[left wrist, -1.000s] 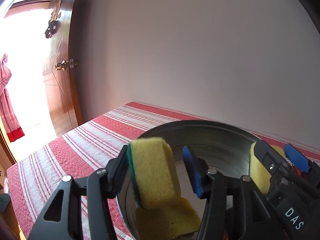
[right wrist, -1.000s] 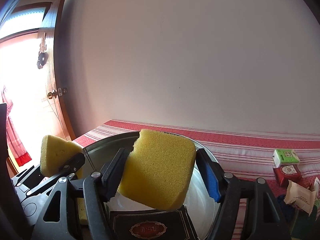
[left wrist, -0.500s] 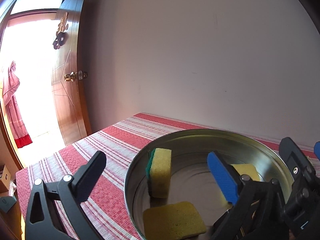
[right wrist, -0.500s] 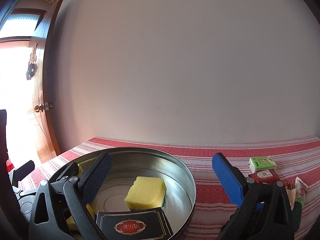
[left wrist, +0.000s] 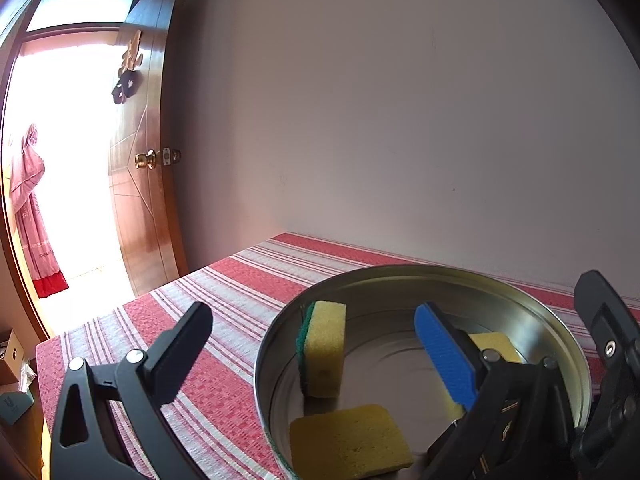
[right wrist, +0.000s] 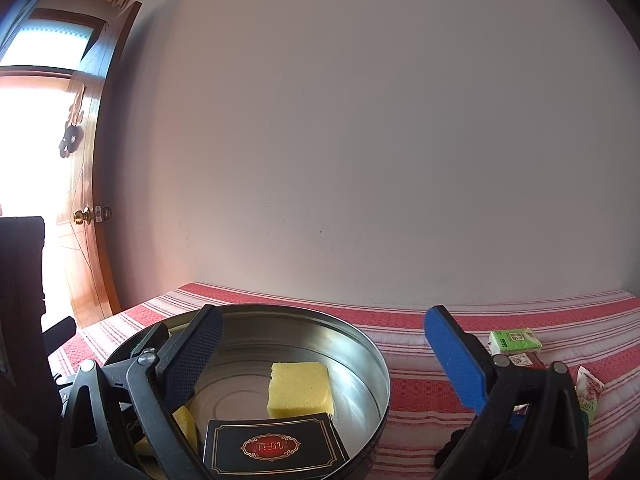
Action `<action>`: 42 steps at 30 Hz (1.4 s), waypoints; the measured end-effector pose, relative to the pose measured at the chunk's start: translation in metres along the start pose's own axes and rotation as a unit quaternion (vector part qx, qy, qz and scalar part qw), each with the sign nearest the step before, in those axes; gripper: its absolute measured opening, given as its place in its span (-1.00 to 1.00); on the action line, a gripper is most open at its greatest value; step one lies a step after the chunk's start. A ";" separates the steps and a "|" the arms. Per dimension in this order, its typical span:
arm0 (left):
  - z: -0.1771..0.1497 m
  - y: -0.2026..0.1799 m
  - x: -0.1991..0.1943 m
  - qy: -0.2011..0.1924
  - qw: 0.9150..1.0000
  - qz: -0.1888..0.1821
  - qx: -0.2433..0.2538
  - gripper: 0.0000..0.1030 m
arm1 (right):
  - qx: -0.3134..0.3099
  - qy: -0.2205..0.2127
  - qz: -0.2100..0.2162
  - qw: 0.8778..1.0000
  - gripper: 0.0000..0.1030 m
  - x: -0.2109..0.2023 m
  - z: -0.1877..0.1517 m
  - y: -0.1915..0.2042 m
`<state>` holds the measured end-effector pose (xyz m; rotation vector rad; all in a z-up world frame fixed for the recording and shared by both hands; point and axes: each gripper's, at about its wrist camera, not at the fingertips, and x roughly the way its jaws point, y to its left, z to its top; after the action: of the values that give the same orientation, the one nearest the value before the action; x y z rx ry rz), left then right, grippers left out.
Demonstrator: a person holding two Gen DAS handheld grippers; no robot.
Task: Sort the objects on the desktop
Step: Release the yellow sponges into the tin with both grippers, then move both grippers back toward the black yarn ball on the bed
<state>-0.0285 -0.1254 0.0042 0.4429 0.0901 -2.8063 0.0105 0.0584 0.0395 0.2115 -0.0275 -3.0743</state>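
A second ago each pair of tongs pinched a yellow sponge above the round metal tin (left wrist: pixel 400 276); now both stand wide apart with nothing between their jaws, and both sponges lie inside the tin. The left tongs (left wrist: pixel 320 344) hang over the tin's near-left rim, one dark jaw outside it above the red-striped worktop (left wrist: pixel 224 292), the blue-padded jaw over the tin's floor. The right tongs (right wrist: pixel 320 344) straddle the tin's right side, the blue jaw out over the striped cloth.

In the tin, the black box (right wrist: pixel 274 446) with a red and gold emblem lies flat at the near edge. A flat yellow sponge (left wrist: pixel 350 442) lies on the floor beside it. The green-backed sponge (left wrist: pixel 322 354) released by the left tongs stands on edge against the left wall. The thick yellow sponge (right wrist: pixel 300 388) from the right tongs rests on the floor just behind the black box.

Outside, on the right, lie a green packet (right wrist: pixel 515 339) and a few other small packets, probably tissues and snacks, though they are too small to read.
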 end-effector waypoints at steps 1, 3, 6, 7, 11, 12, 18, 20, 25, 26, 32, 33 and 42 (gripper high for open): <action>0.000 0.000 -0.001 -0.001 1.000 0.000 0.000 0.99 | 0.000 -0.002 0.000 1.000 0.99 -0.001 0.000 0.000; 0.000 0.000 -0.001 -0.002 1.000 0.000 -0.001 0.99 | 0.000 -0.002 0.003 1.000 0.99 -0.002 0.001 0.000; 0.000 0.002 -0.001 -0.002 1.000 0.001 -0.004 0.99 | -0.005 0.000 0.002 1.000 0.99 -0.001 0.000 0.002; 0.000 0.002 -0.002 -0.001 1.000 -0.001 -0.005 0.99 | -0.007 0.000 0.000 1.000 0.99 -0.001 0.000 0.002; 0.000 0.000 -0.003 -0.002 1.000 -0.005 -0.001 0.99 | -0.016 -0.005 -0.005 1.000 0.99 -0.003 -0.002 -0.001; 0.000 0.000 -0.004 -0.003 1.000 -0.007 0.001 0.99 | -0.016 -0.006 -0.007 1.000 0.99 -0.003 -0.002 -0.003; -0.001 0.001 -0.005 -0.004 1.000 -0.014 0.000 0.99 | -0.029 -0.006 -0.024 0.999 0.99 -0.008 -0.003 -0.010; -0.001 0.000 -0.005 -0.004 1.000 -0.016 0.002 0.99 | -0.037 -0.002 -0.026 0.999 0.99 -0.009 -0.004 -0.013; -0.001 -0.002 -0.007 -0.006 1.000 -0.023 0.007 0.99 | -0.047 0.008 -0.027 0.998 0.99 -0.018 -0.006 -0.027; -0.001 -0.002 -0.008 -0.006 1.000 -0.025 0.008 0.99 | -0.048 0.010 -0.027 0.998 0.99 -0.020 -0.007 -0.032; -0.001 -0.005 -0.013 -0.009 0.999 -0.032 0.013 0.99 | -0.042 0.009 -0.043 0.998 0.99 -0.035 -0.008 -0.062; -0.002 -0.006 -0.014 -0.009 0.999 -0.034 0.014 0.99 | -0.041 0.009 -0.046 0.998 0.99 -0.037 -0.009 -0.067; -0.005 -0.018 -0.026 -0.012 0.998 -0.057 0.022 0.99 | -0.044 0.005 -0.080 0.996 0.99 -0.041 -0.008 -0.100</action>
<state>-0.0089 -0.1003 0.0082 0.4258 0.0489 -2.9300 0.0466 0.1602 0.0353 0.2368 0.1329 -3.2248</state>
